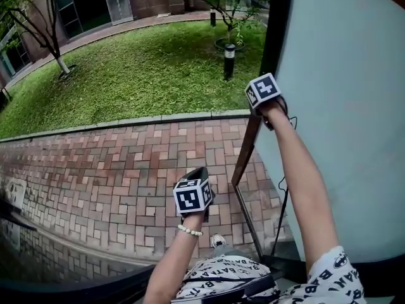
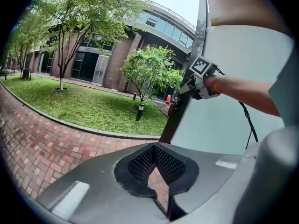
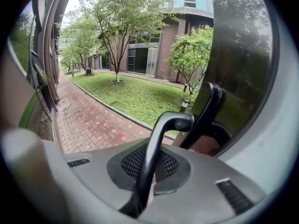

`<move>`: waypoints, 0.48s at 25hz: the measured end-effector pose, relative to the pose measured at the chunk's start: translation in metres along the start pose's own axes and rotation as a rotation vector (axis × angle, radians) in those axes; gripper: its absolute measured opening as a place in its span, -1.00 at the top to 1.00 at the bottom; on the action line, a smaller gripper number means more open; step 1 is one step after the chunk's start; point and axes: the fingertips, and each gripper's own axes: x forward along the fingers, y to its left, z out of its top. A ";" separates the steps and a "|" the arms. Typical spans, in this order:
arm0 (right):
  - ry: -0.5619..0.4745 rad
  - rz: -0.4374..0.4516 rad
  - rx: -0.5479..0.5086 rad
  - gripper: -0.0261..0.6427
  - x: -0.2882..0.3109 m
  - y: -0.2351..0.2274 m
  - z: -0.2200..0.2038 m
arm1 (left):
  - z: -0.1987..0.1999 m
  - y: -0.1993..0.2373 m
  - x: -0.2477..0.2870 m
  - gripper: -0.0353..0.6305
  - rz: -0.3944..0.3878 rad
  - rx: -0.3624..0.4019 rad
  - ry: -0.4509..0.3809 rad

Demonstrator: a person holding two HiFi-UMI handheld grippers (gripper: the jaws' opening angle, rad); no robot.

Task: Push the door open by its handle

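Head view: door (image 1: 342, 94) at 3 o'clock stands wide open, right gripper (image 1: 266, 100) at its edge at 1 o'clock, left gripper (image 1: 197, 181) free near 6 o'clock. Left gripper view: jaws closed tip to tip, empty. Right gripper view: jaws clenched on the handle (image 3: 161, 139); the push looks largely done, letting go remains.

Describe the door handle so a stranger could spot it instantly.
Find the tall door with the pale frosted panel, beside the brick paving. On it sits the door handle, a thin black bar bent like a hook, clamped in the right gripper. The similar dark shape next to it is only its reflection in the glass.
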 end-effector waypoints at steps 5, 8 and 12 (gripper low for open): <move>0.021 -0.062 0.032 0.90 -0.004 -0.053 -0.007 | 0.005 0.005 0.009 0.89 0.003 -0.007 0.015; 0.026 -0.089 0.050 0.90 -0.004 -0.083 -0.017 | 0.002 0.007 0.017 0.89 0.009 -0.010 0.024; 0.033 -0.119 0.094 0.90 -0.005 -0.122 -0.026 | 0.003 0.007 0.027 0.89 0.012 -0.009 0.039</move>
